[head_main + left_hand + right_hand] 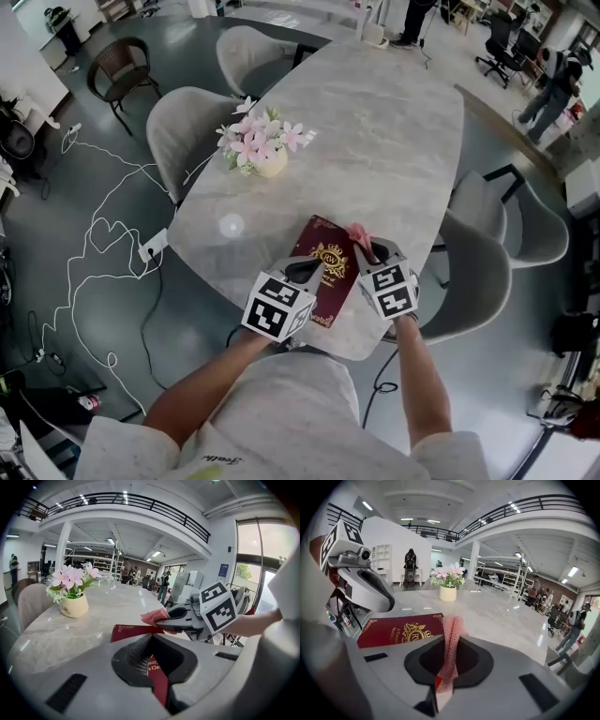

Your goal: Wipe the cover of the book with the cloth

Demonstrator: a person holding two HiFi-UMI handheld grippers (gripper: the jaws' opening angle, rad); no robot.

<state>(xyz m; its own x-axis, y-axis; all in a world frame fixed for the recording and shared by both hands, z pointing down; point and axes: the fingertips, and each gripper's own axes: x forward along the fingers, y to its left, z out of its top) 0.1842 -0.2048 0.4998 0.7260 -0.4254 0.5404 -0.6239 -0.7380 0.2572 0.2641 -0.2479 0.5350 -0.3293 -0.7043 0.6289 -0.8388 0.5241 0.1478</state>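
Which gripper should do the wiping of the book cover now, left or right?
Right. The right gripper is shut on the pink cloth, beside the book, whose cover faces up. The left gripper is shut on the book's near edge, so it probably serves to steady it.

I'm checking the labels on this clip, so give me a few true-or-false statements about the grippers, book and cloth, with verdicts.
1. The right hand-held gripper is shut on the pink cloth. True.
2. The left hand-held gripper is open and empty. False: its jaws are closed on an edge of the red book.
3. The book is closed, with its gold-crested cover facing up. True.
4. The flower pot stands on the book. False: it stands on the table, apart from the book.
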